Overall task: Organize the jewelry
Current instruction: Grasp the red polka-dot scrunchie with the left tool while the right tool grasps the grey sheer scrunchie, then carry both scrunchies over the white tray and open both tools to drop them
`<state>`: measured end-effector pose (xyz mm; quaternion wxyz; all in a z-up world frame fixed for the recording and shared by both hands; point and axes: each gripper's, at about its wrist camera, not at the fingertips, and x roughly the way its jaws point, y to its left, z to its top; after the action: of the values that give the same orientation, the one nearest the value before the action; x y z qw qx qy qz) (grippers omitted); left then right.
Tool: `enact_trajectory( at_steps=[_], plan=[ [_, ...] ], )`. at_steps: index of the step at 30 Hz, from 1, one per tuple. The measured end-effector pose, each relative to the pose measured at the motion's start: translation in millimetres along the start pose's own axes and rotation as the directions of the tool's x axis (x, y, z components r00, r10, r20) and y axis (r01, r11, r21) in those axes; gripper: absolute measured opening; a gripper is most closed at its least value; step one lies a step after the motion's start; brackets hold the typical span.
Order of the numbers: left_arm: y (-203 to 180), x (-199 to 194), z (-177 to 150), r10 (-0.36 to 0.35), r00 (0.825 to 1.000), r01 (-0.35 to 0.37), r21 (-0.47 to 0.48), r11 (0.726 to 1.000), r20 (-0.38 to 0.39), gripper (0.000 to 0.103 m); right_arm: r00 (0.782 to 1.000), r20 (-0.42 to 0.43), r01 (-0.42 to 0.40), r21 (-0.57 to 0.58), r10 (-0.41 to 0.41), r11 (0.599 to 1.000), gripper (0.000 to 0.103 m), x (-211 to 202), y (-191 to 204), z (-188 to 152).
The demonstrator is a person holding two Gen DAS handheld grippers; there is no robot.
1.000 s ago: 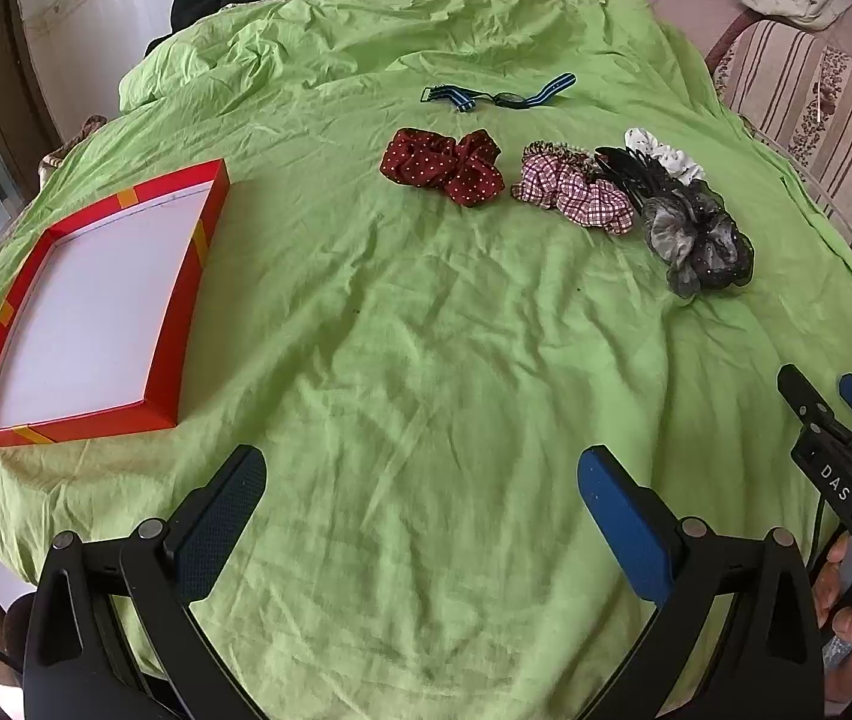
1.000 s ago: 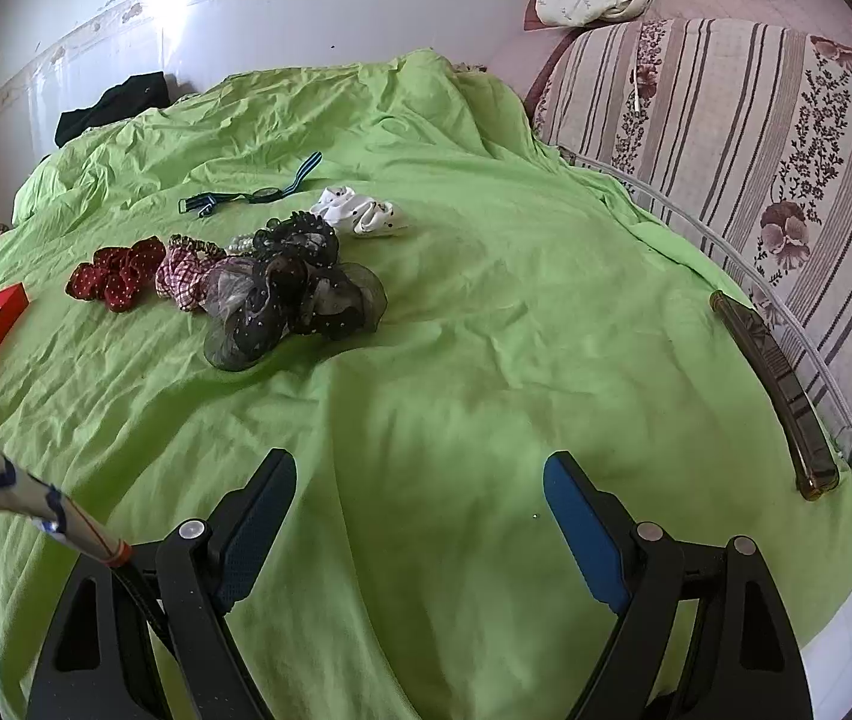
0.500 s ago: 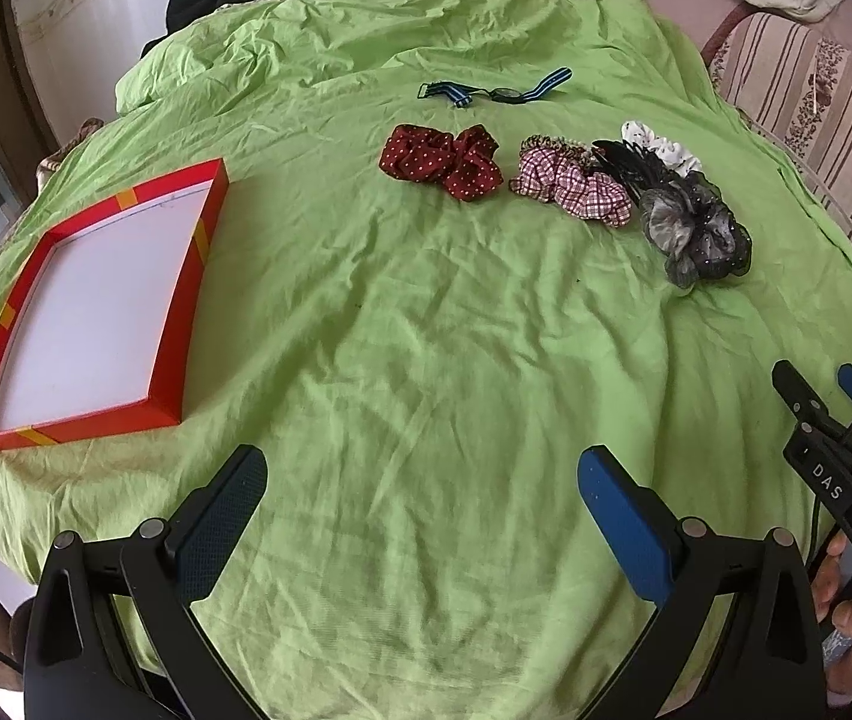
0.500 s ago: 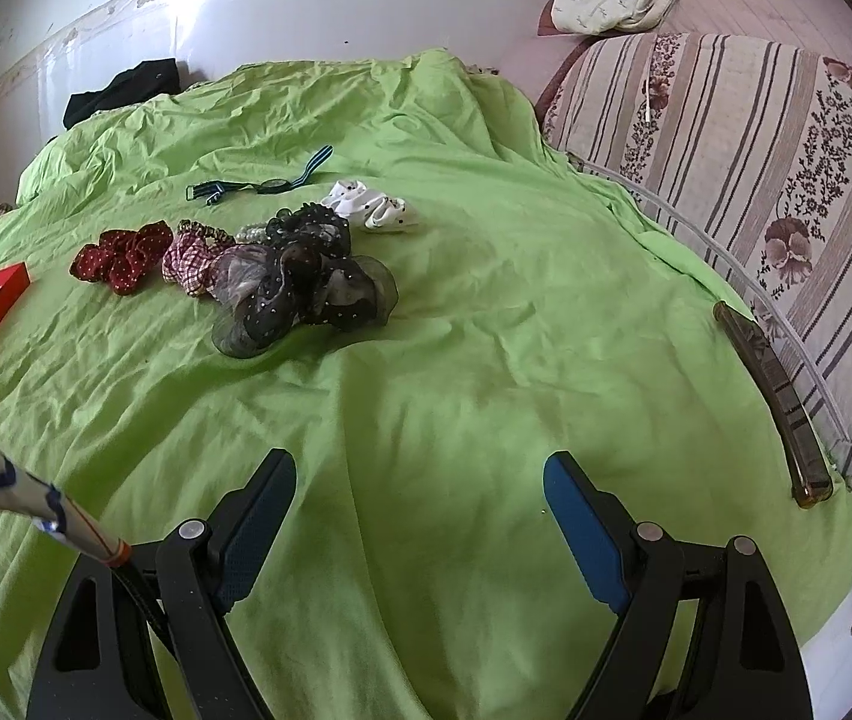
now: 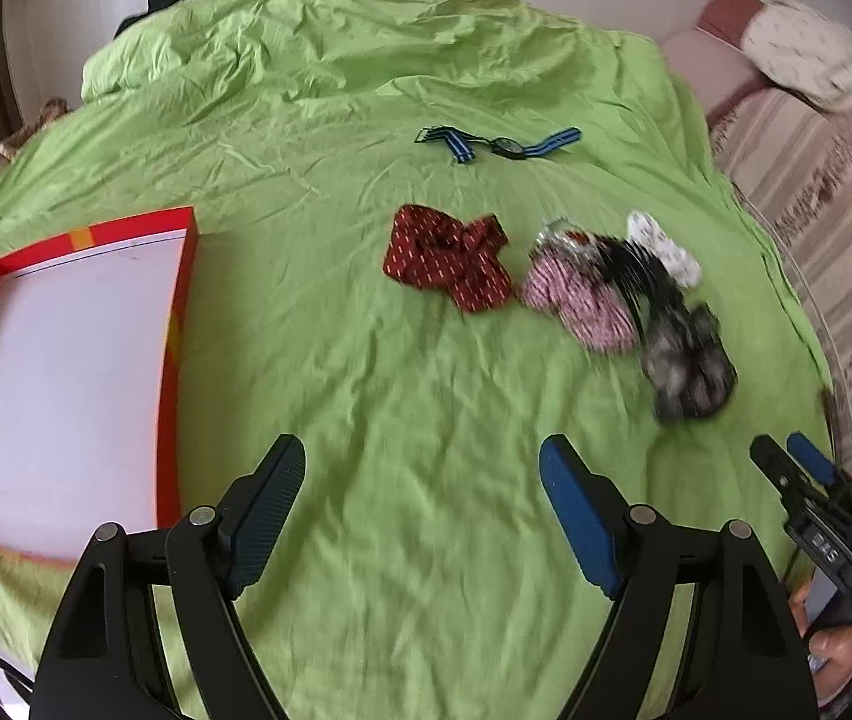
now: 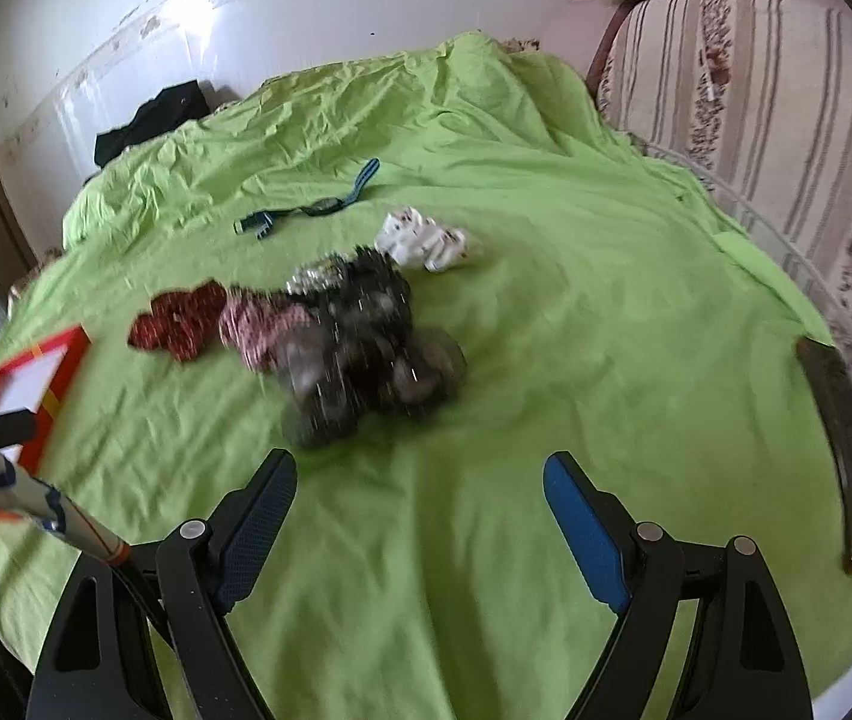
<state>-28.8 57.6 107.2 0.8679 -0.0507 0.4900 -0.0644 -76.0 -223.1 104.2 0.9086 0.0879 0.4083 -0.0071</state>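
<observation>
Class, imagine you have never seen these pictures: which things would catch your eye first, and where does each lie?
The bright green sheet fills both views. At its left edge lies a red box with a bare white inside, and mid-sheet a row of scrunchies runs from the red dotted scrunchie to a dark gauzy scrunchie. Both the left gripper and the right gripper are open, holding nothing.

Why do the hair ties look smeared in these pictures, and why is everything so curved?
Left wrist view: motion blur streaks the dark gauzy scrunchie and checked scrunchie; the left gripper stays sharp. Right wrist view: the same blur on the dark pile, with glare on the back wall. Both views: fisheye lenses bend the green sheet and darken the corners.
</observation>
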Motion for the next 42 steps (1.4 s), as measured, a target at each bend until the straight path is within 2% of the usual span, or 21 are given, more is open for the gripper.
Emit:
enact_trajectory(
  at_steps=[4, 11, 13, 16, 17, 18, 19, 20, 22, 24, 30, 35, 37, 42],
  plan=[
    [6.3, 33.8, 32.6, -0.031, 0.999, 0.029, -0.041, 0.999, -0.039, 0.080, 0.998, -0.025, -0.049, 0.024, 0.049, 0.999, 0.085, 21.2, 2.4, 19.8],
    [16.6, 106.1, 85.8, -0.086, 0.992, 0.071, -0.151, 0.986, -0.096, 0.080, 0.994, -0.081, -0.067, 0.022, 0.069, 0.997, 0.085, 64.2, 8.9, 31.0],
    [16.0, 121.1, 93.8, -0.086, 0.990, 0.068, -0.157, 0.985, -0.110, 0.080, 0.993, -0.095, -0.070, 0.024, 0.072, 0.997, 0.081, 73.1, 10.4, 31.5],
    [9.3, 138.1, 102.1, -0.073, 0.990, 0.056, -0.142, 0.988, -0.122, 0.080, 0.990, -0.121, -0.065, 0.022, 0.067, 0.998, 0.064, 83.4, 12.1, 31.7],
    [5.4, 141.5, 102.9, -0.062, 0.990, 0.046, -0.125, 0.991, -0.130, 0.070, 0.990, -0.124, -0.063, 0.024, 0.065, 0.998, 0.053, 85.9, 12.1, 31.7],
    [0.1, 144.2, 102.5, -0.045, 0.989, 0.032, -0.099, 0.995, -0.138, 0.054, 0.989, -0.132, -0.066, 0.031, 0.070, 0.997, 0.041, 88.4, 11.8, 31.2],
    [-3.4, 145.3, 101.5, -0.024, 0.989, 0.013, -0.078, 0.997, -0.145, 0.025, 0.987, -0.140, -0.076, 0.046, 0.082, 0.996, 0.035, 90.1, 10.7, 30.8],
    [-7.7, 143.2, 100.1, 0.022, 0.990, -0.029, -0.050, 0.998, -0.142, 0.020, 0.985, -0.146, -0.085, 0.064, 0.094, 0.994, 0.027, 90.5, 9.3, 30.4],
    [-10.9, 133.6, 97.0, -0.002, 0.992, -0.003, -0.037, 0.999, -0.127, 0.013, 0.982, -0.151, -0.101, 0.086, 0.113, 0.991, 0.022, 87.4, 7.9, 30.2],
    [-12.1, 117.4, 93.0, -0.015, 0.994, 0.010, -0.042, 0.999, -0.110, 0.013, 0.982, -0.145, -0.108, 0.079, 0.119, 0.991, 0.019, 79.4, 9.7, 29.8],
    [-3.7, 48.3, 78.6, -0.093, 0.995, 0.091, -0.048, 0.995, -0.042, 0.013, 0.986, -0.103, -0.127, 0.039, 0.130, 0.991, 0.017, 39.0, 22.5, 25.6],
    [26.9, -12.2, 67.5, -0.124, 0.992, 0.124, -0.064, 0.990, 0.015, 0.013, 0.983, -0.076, -0.166, 0.004, 0.165, 0.986, 0.017, 6.7, 42.5, 29.5],
    [47.9, -34.4, 62.4, -0.104, 0.994, 0.107, -0.070, 0.992, 0.038, 0.013, 0.979, -0.074, -0.191, -0.018, 0.190, 0.981, 0.017, -3.0, 57.9, 33.0],
    [127.0, -67.1, 51.6, 0.016, 0.998, -0.007, -0.140, 0.990, 0.069, 0.013, 0.964, -0.099, -0.253, -0.065, 0.246, 0.965, 0.017, -5.2, 107.4, 39.3]
  ],
)
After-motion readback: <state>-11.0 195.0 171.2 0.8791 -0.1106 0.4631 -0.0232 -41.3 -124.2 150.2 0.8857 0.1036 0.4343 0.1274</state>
